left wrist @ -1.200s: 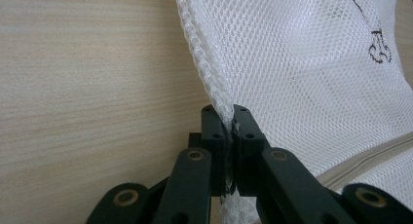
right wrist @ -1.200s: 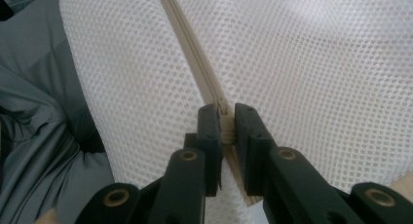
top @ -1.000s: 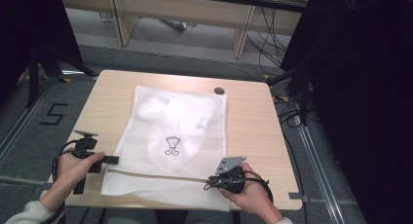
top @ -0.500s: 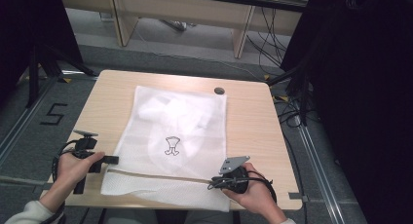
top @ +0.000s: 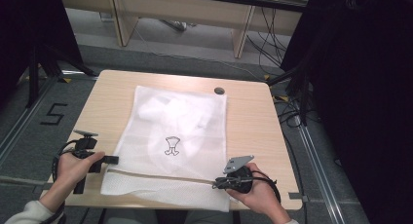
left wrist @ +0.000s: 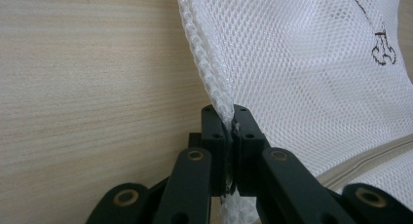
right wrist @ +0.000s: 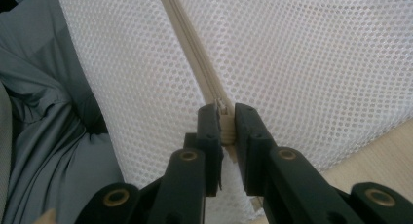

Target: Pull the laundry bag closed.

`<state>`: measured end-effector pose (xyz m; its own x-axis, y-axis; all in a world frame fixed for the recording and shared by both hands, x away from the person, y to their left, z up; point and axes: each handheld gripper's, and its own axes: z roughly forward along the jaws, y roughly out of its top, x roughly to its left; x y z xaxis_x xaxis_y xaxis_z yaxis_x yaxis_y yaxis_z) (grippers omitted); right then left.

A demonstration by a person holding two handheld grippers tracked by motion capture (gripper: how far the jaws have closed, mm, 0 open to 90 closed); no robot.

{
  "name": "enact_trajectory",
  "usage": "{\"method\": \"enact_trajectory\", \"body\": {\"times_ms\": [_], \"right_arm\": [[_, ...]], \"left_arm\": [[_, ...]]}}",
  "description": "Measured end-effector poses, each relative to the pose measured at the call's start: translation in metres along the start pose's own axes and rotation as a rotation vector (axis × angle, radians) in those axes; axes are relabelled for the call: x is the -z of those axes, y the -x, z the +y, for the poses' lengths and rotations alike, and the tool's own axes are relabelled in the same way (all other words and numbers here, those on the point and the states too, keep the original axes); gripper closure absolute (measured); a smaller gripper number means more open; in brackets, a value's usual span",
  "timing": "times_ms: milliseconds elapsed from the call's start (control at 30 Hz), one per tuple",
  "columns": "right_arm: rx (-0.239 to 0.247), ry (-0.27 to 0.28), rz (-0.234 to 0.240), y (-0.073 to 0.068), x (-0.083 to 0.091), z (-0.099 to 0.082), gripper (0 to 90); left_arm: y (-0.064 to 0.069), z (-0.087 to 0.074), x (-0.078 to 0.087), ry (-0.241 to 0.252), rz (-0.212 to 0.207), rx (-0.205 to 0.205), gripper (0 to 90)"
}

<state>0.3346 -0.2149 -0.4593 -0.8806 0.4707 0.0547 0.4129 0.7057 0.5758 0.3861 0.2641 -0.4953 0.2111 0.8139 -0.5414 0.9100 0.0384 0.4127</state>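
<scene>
A white mesh laundry bag (top: 173, 146) is seen spread flat on a light wooden table (top: 253, 121), lying lengthwise from near the far edge to the near edge, where its lower end slightly overhangs. A small dark emblem (top: 171, 145) is printed near the middle of the bag, and pale, crumpled contents can be made out through the mesh toward the far end. A beige zipper (top: 160, 175) is run across the bag parallel to the near edge.

The bag's left side seam is clamped by the left gripper (top: 113, 160), held by a hand (top: 73, 165) at the near left corner of the table; in the left gripper view the jaws of that gripper (left wrist: 228, 118) are pressed together on the folded mesh edge. At the near right of the table, the zipper's end is pinched by the right gripper (top: 217, 183), held in the other hand (top: 255, 190); in the right gripper view the jaws of that gripper (right wrist: 225, 118) are closed on the zipper's slider (right wrist: 225, 122), with grey clothing (right wrist: 44, 112) visible beyond the bag's edge.

A small round dark fitting (top: 219, 90) is set into the tabletop near the far edge, just beside the bag's far right corner.
</scene>
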Motion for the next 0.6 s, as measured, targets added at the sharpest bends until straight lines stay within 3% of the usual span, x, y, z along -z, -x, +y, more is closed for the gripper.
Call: {"method": "enact_trajectory", "body": {"times_ms": [33, 100, 133, 167, 200, 433, 467, 600], "right_arm": [[-0.018, 0.015, -0.003, -0.0002, -0.001, -0.0011, 82.4], [-0.028, -0.012, 0.001, 0.0005, 0.0017, -0.0018, 82.4], [-0.027, 0.012, -0.001, 0.0009, 0.0003, -0.003, 82.4], [-0.014, -0.007, -0.005, 0.0028, 0.0029, -0.0033, 82.4], [-0.035, 0.006, -0.003, 0.002, 0.0022, -0.0048, 82.4], [-0.053, -0.006, -0.008, 0.0043, 0.0058, -0.0101, 82.4], [-0.028, -0.02, -0.011, 0.0065, 0.0075, -0.0099, 82.4], [-0.041, -0.004, -0.005, 0.0059, 0.0059, -0.0108, 82.4]], "left_arm": [[0.0, 0.0, -0.0001, 0.001, -0.001, 0.002, 85.3], [-0.0006, 0.0001, 0.0004, -0.005, -0.001, -0.003, 85.3], [-0.0006, 0.0001, 0.0007, -0.006, 0.001, -0.005, 85.3], [-0.0008, 0.0002, 0.001, -0.007, -0.001, -0.007, 85.3], [-0.0009, 0.0003, 0.0011, -0.007, 0.0, -0.007, 85.3], [-0.0006, 0.0003, 0.0009, -0.001, -0.001, 0.0, 85.3], [-0.0009, 0.0003, 0.001, -0.004, -0.001, -0.002, 85.3], [-0.001, 0.0003, 0.0011, -0.004, -0.002, -0.002, 85.3]]}}
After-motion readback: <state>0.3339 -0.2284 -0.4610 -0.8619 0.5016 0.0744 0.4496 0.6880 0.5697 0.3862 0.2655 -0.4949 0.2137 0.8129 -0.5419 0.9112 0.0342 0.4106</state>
